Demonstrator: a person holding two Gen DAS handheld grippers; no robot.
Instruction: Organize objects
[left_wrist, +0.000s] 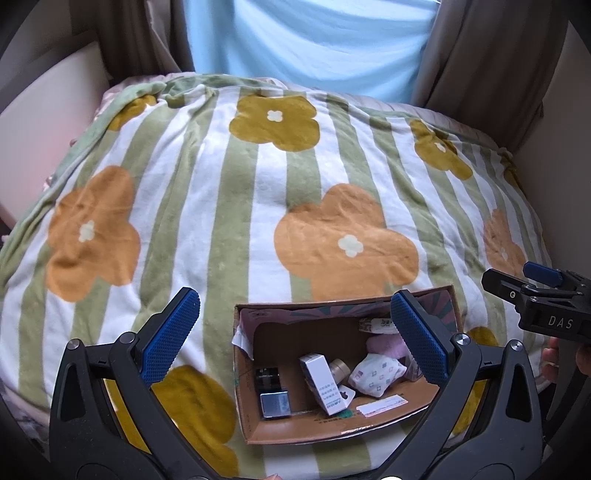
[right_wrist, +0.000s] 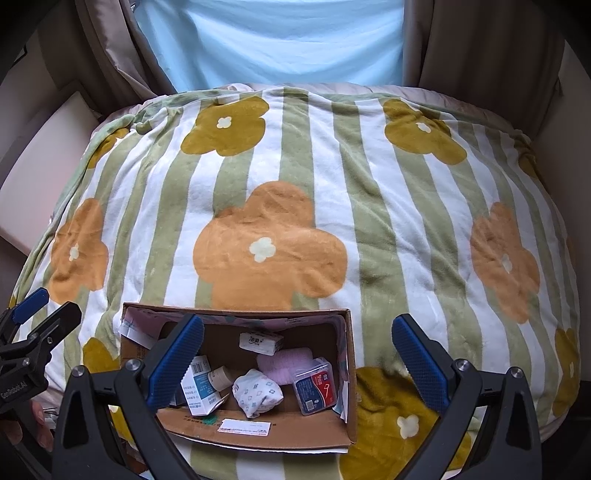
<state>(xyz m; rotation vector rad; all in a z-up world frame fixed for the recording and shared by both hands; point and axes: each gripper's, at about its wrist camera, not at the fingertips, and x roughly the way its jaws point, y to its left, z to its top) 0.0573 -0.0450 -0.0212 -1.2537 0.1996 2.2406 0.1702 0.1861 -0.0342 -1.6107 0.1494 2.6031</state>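
Observation:
An open cardboard box (left_wrist: 332, 430) (right_wrist: 258, 441) lies on a striped flower blanket (left_wrist: 258, 192) (right_wrist: 369, 206). It holds a white carton (left_wrist: 321, 380) (right_wrist: 197, 387), a patterned white pouch (left_wrist: 376, 373) (right_wrist: 256, 391), a pink cloth (left_wrist: 384, 345) (right_wrist: 284, 362), a tissue pack (right_wrist: 260, 341), a clear case with a red label (right_wrist: 314, 384), a small tan jar (left_wrist: 340, 367) (right_wrist: 220, 377) and a dark tin (left_wrist: 274, 404). My left gripper (left_wrist: 295, 332) is open and empty above the box. My right gripper (right_wrist: 297, 350) is open and empty above the box's right part.
The blanket covers a bed that fills both views. Blue cloth (left_wrist: 310, 40) and brown curtains (left_wrist: 480, 55) hang behind it. A cream panel (left_wrist: 40, 122) stands at the left. The right gripper shows at the left wrist view's right edge (left_wrist: 543, 295).

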